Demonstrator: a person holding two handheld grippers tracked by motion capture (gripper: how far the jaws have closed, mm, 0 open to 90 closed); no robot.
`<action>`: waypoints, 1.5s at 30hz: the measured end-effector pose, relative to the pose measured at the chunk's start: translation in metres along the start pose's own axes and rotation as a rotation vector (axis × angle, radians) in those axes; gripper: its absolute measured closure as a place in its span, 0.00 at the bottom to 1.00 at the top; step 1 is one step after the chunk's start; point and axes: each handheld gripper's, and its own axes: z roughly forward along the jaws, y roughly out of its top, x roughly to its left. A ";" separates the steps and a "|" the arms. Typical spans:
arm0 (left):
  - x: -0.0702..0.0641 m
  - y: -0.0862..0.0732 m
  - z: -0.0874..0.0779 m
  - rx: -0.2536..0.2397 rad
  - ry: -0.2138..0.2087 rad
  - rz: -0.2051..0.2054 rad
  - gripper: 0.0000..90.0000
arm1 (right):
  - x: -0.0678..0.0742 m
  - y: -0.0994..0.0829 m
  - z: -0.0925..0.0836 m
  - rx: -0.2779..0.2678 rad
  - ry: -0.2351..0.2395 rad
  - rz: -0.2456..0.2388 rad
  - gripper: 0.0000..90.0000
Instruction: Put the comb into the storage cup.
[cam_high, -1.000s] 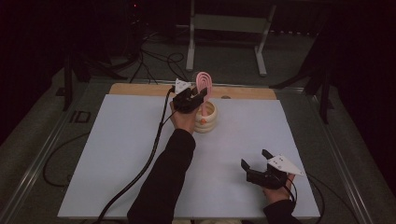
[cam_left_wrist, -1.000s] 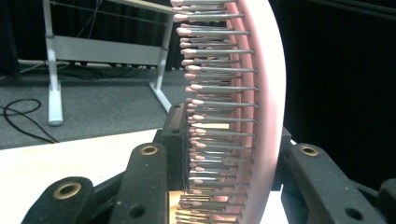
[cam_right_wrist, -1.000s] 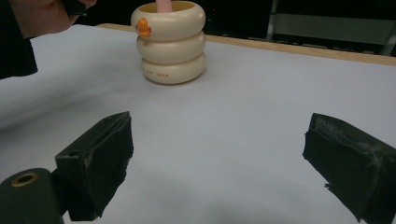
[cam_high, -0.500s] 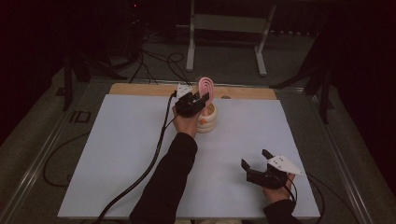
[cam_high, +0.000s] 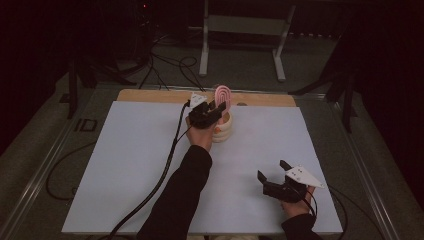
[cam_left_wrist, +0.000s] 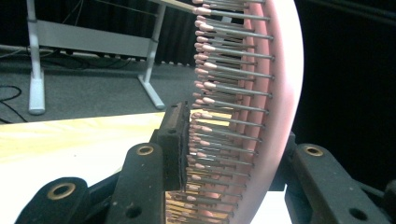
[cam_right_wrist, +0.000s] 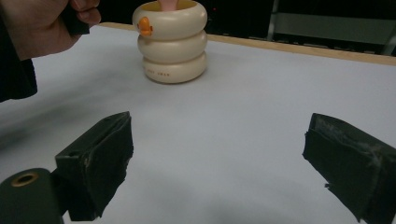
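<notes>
Left arm stretched forward, left gripper (cam_high: 216, 111) nearly closed, jaws just opening slightly, right gripper (cam_high: 273, 170) held wide open.

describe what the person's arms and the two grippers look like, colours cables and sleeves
Both arms wear dark long sleeves. The left gripper and right gripper are black, each with two blocky black jaws bearing brass-ringed screw holes. Each carries a pale grey three-cornered plate with small dark marks on top. A black cable trails from the left one back across the white table.
</notes>
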 end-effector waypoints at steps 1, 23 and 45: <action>0.002 0.001 -0.001 0.004 0.002 -0.005 0.69 | 0.000 0.000 0.000 0.001 0.001 -0.001 0.09; 0.020 0.009 -0.002 0.082 0.044 0.002 0.69 | 0.000 -0.001 0.001 0.004 0.000 -0.004 0.09; 0.023 0.007 -0.001 0.116 0.096 0.086 0.60 | 0.000 -0.001 0.001 0.005 -0.001 -0.005 0.09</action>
